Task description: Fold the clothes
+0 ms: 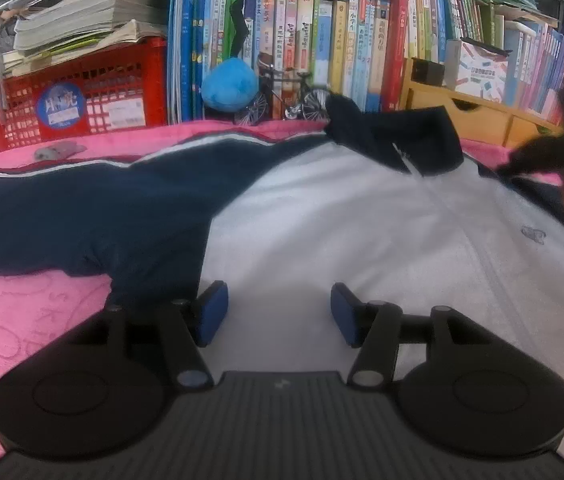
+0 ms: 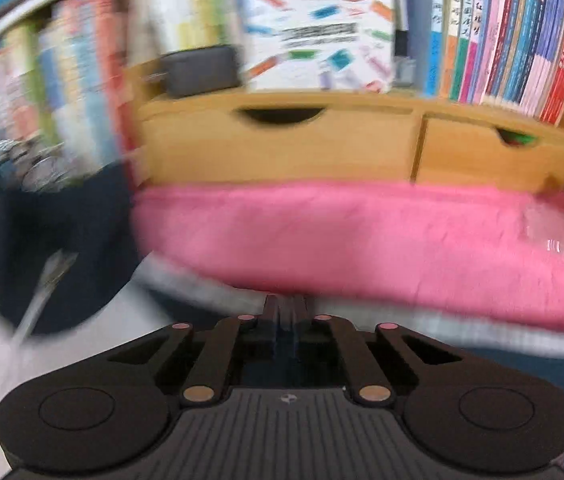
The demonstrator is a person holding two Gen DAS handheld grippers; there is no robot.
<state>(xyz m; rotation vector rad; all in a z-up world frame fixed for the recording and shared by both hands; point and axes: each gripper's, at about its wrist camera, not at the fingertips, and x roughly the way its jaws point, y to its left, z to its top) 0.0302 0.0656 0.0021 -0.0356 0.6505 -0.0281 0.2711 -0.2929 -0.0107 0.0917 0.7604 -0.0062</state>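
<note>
left gripper (image 1: 277, 314) hovers low over white front of jacket (image 1: 342, 224), blue pads apart w/ nothing between, not pressing cloth. navy sleeve (image 1: 81, 216) stretches out to left of tongs, its armpit just beside left pad. ahead & slightly right, navy collar (image 1: 394, 136) flipped open. pink blanket (image 1: 21, 320) under jacket, bare at tongs' left. far right, blurred right gripper (image 1: 538, 156) near jacket's edge. beyond: red crate (image 1: 81, 100), blue plush (image 1: 229, 88), toy bicycle (image 1: 286, 100), row of books (image 1: 322, 40).
</note>
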